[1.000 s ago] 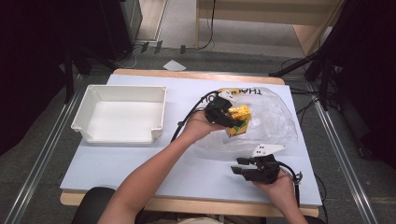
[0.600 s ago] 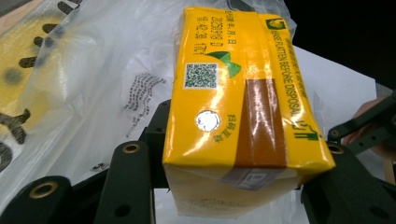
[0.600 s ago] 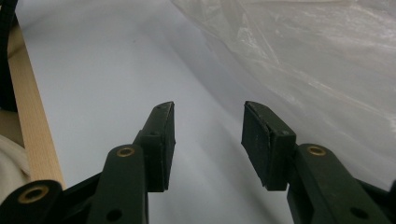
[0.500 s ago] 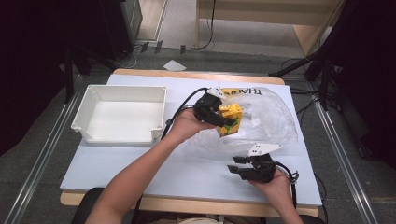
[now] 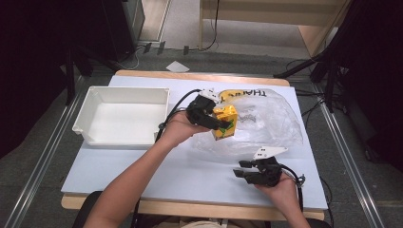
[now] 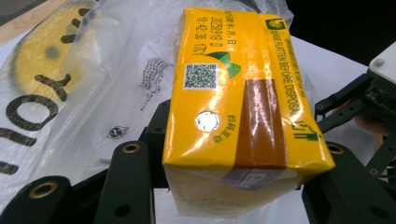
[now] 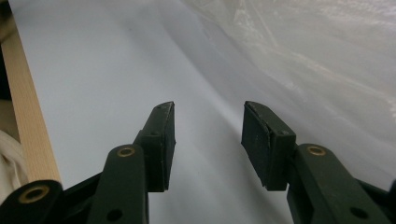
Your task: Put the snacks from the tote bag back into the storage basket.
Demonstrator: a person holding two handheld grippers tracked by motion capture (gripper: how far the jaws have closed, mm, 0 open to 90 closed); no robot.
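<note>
The high view looks forward and down over the whole table (image 5: 142, 171); the left gripper view sits close behind the yellow carton (image 6: 238, 107), facing the plastic bag (image 6: 93, 93); the right gripper view skims low along the tabletop, sharing that bag's edge (image 7: 327, 70).

On the table (image 5: 142, 166) I have the bin (image 5: 121, 116) at the left and the plastic bag (image 5: 266, 123) spread at the right, well apart from each other. My left gripper (image 5: 216, 118) sits between them, just off the bag's left edge, with the carton (image 5: 225, 122) clamped between its jaws above the tabletop, the bag behind and to the right of it. My right gripper (image 5: 244, 170) lies nearer me, close to the table's front edge, in front of the bag, jaws apart with only bare tabletop between them.
</note>
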